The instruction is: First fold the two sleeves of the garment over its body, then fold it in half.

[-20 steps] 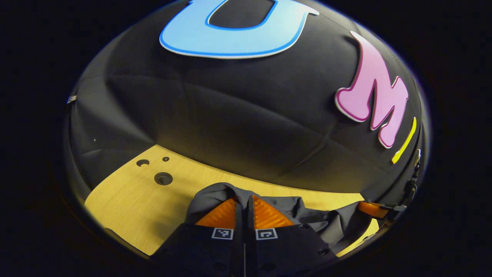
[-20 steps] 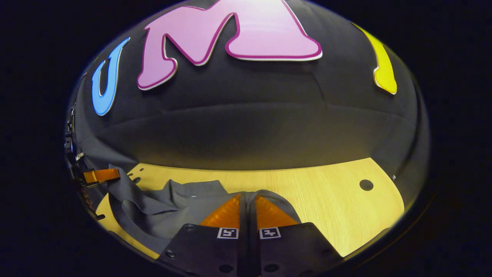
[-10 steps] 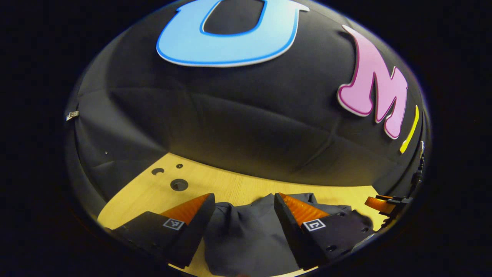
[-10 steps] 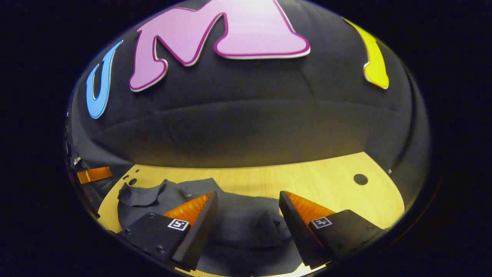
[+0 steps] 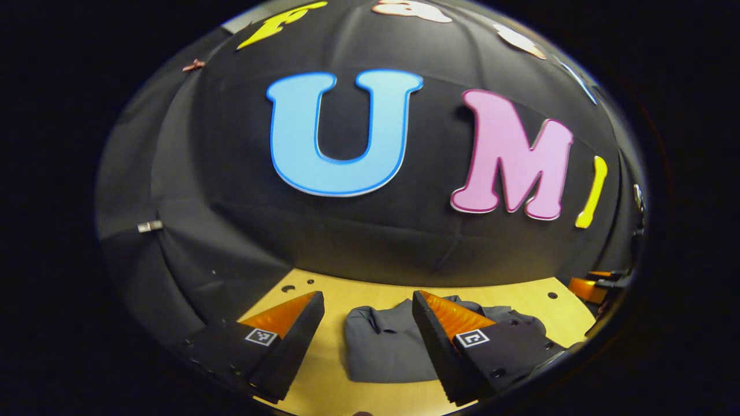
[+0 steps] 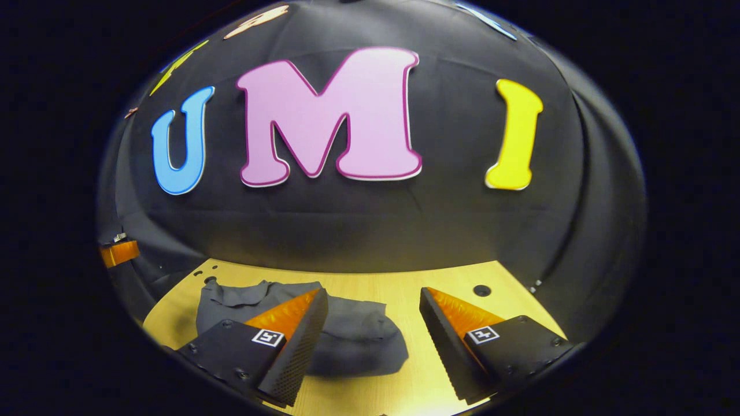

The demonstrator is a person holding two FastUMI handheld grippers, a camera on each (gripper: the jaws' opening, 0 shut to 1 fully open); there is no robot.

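A dark grey garment lies folded into a compact bundle on the light wooden table. In the left gripper view my left gripper is open above the table, its fingers spread to either side of the bundle's near part, touching nothing. In the right gripper view the same garment lies low and left of centre, partly behind my left finger. My right gripper is open and holds nothing. The other gripper shows small at the right edge of the left gripper view and at the left edge of the right gripper view.
The table top has small round holes near its far corners. The black cloth wall rises right behind the table's far edge. Bare wood lies to the right of the garment in the right gripper view.
Both grippers went from shut on the garment to open, letting it drop onto the table. Both have since risen and pulled back, so the folded bundle looks smaller and farther away.
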